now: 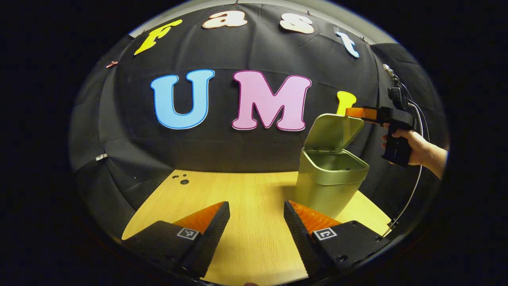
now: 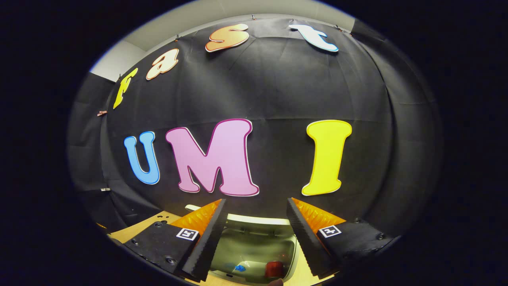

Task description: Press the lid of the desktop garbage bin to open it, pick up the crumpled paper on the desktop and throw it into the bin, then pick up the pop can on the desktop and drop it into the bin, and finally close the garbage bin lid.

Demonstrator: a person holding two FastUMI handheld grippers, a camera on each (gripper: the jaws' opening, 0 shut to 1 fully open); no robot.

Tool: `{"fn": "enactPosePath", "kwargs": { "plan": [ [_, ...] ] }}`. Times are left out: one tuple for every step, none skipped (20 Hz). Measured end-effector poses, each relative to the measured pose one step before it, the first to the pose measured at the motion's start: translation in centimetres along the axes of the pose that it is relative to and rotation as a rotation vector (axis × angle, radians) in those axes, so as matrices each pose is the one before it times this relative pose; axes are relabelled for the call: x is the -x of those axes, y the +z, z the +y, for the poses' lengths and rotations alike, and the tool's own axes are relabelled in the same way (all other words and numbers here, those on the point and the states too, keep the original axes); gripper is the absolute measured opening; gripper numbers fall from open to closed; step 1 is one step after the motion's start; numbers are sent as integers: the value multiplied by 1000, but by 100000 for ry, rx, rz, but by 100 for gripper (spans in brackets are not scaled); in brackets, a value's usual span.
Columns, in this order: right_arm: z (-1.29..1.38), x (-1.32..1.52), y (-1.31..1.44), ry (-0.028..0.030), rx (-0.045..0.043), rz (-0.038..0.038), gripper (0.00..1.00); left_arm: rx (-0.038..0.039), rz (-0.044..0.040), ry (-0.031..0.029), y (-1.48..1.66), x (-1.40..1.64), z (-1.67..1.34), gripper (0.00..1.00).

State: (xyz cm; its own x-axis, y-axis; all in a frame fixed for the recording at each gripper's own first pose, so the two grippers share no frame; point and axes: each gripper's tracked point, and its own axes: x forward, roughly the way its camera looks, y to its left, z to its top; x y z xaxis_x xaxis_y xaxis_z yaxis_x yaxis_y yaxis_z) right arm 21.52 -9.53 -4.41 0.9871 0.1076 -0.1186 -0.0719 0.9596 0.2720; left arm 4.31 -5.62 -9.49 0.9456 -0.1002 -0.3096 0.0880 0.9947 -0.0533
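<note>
While bin (image 1: 329, 178) lid (image 1: 333, 133) stands up, both grippers spread, empty; bin contents (image 2: 274, 268) blurred, unclear

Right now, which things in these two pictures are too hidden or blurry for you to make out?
- Inside the pale green plastic bin, right gripper view: a red shape and a blue blur, cut off at the bottom edge, too blurred to identify.
- Bin contents, left gripper view: hidden by the bin's own wall.
- The right gripper, left gripper view: seen side-on, the raised lid just in front.

bin (image 1: 322, 190): smooth plastic, satin | table (image 1: 254, 198): matt wood-grain | wall (image 1: 254, 155): matt cloth
</note>
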Motion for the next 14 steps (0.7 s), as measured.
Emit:
{"fn": "enactPosePath", "kwargs": {
  "plan": [
    [129,315,-662,413,-396,1904,94,149,-201,25,11,115,-18,89],
    [207,284,-916,573,-495,2825,94,-35,-324,-23,117,138,-65,89],
    [159,279,-1105,617,-455,2977,94,-217,-202,101,6,103,-46,89],
    [45,171,-1194,546,-493,3025,93,-284,-203,18,114,127,-84,89],
    [137,198,-1094,495,-611,2617,94,-221,-47,39,-102,114,-97,89],
    [83,74,-866,243,-260,1738,94,-137,29,138,16,109,-83,89],
    [-8,15,-916,49,295,1567,93,-56,-59,175,-51,132,-74,89],
    [101,99,-1025,170,485,1598,94,1,26,162,36,134,-54,89],
    [50,134,-943,120,509,1513,94,-23,112,86,-126,86,-88,89],
    [7,102,-692,82,568,1297,94,-93,1,172,83,160,-94,89],
    [42,-40,-530,-131,545,939,94,-78,-30,171,-82,102,-36,89],
    [25,56,-589,-27,536,979,94,2,91,78,-9,37,-81,89],
    [47,104,-429,-38,503,690,94,58,68,35,-25,114,-107,89],
    [85,51,-314,-41,605,318,94,71,-21,-54,-13,25,-10,89]
  ]
}}
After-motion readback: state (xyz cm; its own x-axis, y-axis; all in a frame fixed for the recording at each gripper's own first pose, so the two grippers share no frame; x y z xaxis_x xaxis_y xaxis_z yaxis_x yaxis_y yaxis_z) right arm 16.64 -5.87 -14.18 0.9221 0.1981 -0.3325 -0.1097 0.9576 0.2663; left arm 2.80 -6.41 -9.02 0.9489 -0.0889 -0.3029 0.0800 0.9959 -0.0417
